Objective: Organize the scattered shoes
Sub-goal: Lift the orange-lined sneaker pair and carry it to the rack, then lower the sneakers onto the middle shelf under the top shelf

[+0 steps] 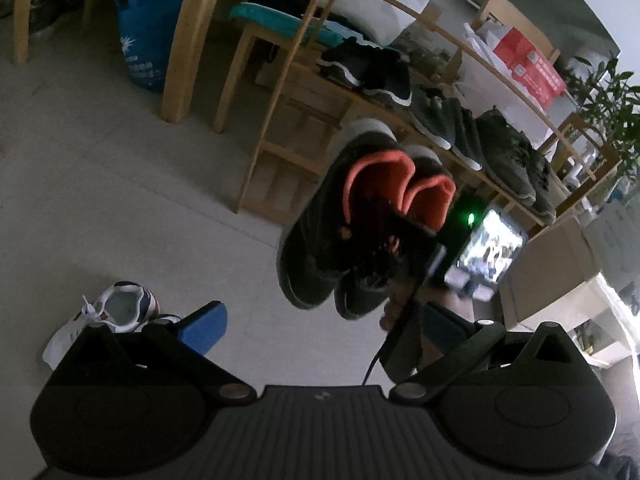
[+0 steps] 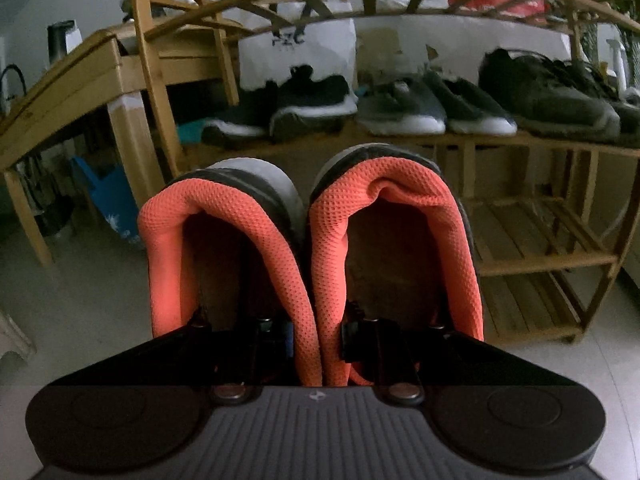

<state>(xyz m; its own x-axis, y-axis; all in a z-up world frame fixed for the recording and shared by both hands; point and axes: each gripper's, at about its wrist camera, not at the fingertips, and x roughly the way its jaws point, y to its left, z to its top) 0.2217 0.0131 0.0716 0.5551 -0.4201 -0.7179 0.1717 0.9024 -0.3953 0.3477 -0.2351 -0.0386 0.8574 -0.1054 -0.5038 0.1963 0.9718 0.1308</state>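
Observation:
A pair of dark shoes with orange lining [image 2: 392, 208] hangs in the air in front of the wooden shoe rack [image 2: 540, 256]. My right gripper [image 2: 316, 332] is shut on the two inner collars, which are pressed together, with one finger inside each shoe. In the left wrist view the same pair [image 1: 360, 216] hangs heel-up, with a hand and the right gripper [image 1: 416, 256] behind it. My left gripper [image 1: 320, 320] stands open over the floor, its blue pads [image 1: 204, 328] holding nothing. A white sneaker [image 1: 112, 312] lies on the floor just left of it.
The rack's top shelf holds black shoes [image 2: 312, 104], grey shoes [image 2: 404, 108] and dark shoes [image 2: 548, 96]; its lower shelves are bare. A blue bag [image 1: 144, 40] and wooden table legs [image 1: 188, 40] stand to the left. A cardboard box [image 1: 552, 264] and a plant [image 1: 608, 92] are at the right.

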